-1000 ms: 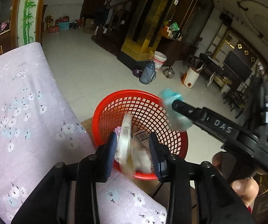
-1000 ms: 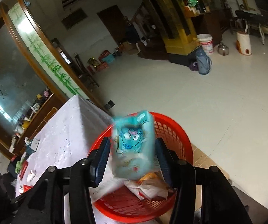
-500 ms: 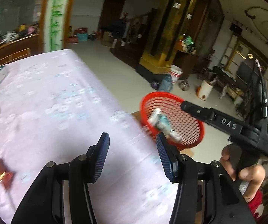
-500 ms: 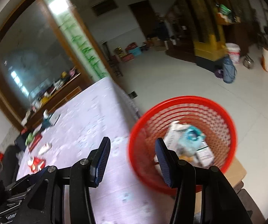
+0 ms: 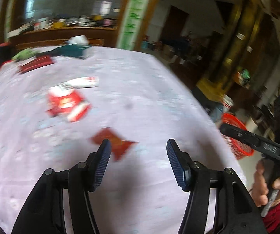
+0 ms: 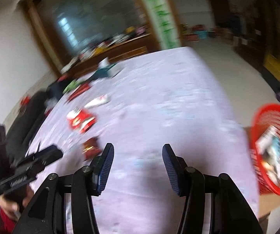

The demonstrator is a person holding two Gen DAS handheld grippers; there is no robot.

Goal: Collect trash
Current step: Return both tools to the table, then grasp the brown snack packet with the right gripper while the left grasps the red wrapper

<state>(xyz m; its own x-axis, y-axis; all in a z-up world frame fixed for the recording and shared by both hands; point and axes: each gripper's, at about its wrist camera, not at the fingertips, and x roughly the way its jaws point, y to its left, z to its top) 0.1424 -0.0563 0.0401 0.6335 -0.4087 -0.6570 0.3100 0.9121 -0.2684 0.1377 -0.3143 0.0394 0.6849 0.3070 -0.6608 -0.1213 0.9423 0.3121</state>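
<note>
Left wrist view shows the left tool [image 5: 139, 146] held low over the counter [image 5: 149, 89], its two ribbed fingers spread wide with nothing between them, aimed across the pale floral cloth. Just past its left finger lies a dark red wrapper [image 5: 115, 142], flat on the cloth, its long axis running roughly left to right with one pointed corner aimed right. Farther from that wrapper sits a crumpled red and white packet [image 5: 67, 103], and beyond it a flat white and red packet [image 5: 82, 82], its long side lying nearly crosswise. To the right of the wrapper, off the counter's edge, a red mesh basket [image 5: 237, 136] stands lower down, partly hidden by the right tool's black body, which a hand [image 5: 264, 183] grips at the frame's edge. Right wrist view shows the right tool [image 6: 138, 152] also wide apart and empty, pointed over the same cloth. Here the dark red wrapper [image 6: 90, 149] lies just left of its left finger, too blurred to read its direction. The red and white packet [image 6: 81, 120] is beyond that, and the basket [image 6: 272, 152] sits at the counter's right edge, holding a white and teal package [image 6: 270, 152]. Both pictures are motion-blurred.
</note>
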